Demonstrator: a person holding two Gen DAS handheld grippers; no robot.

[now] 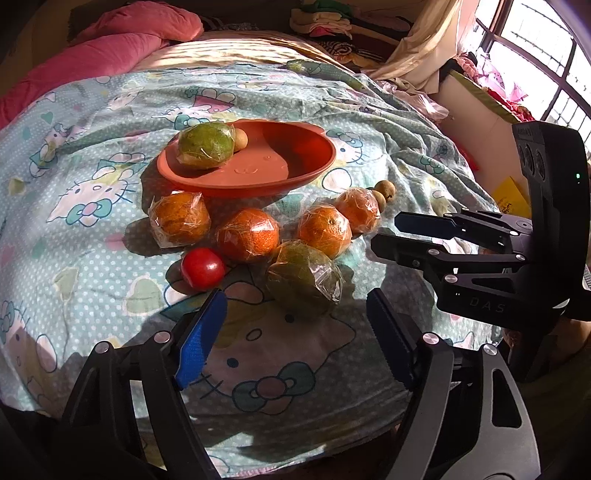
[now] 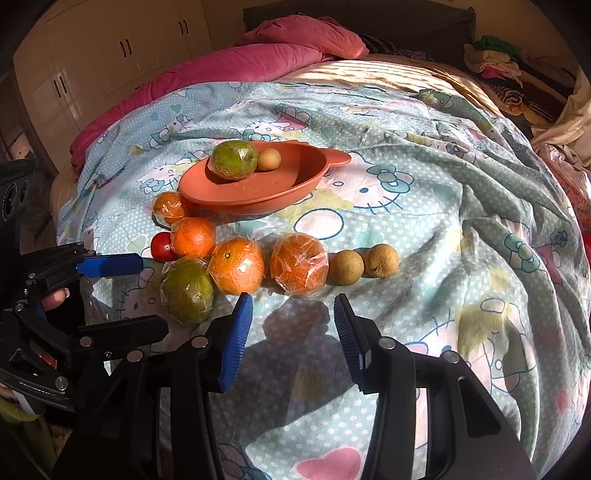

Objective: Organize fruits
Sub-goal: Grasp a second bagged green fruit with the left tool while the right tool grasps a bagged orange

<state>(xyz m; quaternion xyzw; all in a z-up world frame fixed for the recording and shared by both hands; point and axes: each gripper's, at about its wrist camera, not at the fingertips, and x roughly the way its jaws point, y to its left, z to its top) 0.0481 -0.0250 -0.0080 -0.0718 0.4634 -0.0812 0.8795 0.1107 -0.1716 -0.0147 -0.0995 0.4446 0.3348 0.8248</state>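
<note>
An orange-red plate [image 1: 295,173] [image 2: 295,192] lies on the bed and holds a wrapped green citrus [image 1: 206,144] [image 2: 233,159] and a small tan fruit [image 1: 241,139] [image 2: 269,158]. In front of it lie several wrapped oranges [image 1: 248,234] [image 2: 237,270], a second wrapped green citrus [image 1: 303,283] [image 2: 187,290], a red tomato [image 1: 202,267] [image 2: 161,246] and two small brown fruits [image 2: 380,260] [image 1: 384,190]. My left gripper [image 1: 295,314] [image 2: 125,295] is open and empty, just short of the green citrus. My right gripper [image 2: 293,314] [image 1: 388,236] is open and empty, just short of an orange [image 2: 299,263].
The fruit lies on a rumpled blue cartoon-print sheet [image 1: 92,155] [image 2: 461,206]. A pink quilt [image 1: 110,48] [image 2: 258,55] lies at the far end. Folded clothes [image 1: 325,18] and a window [image 1: 535,44] are at the far right. White cupboards [image 2: 110,48] stand far left.
</note>
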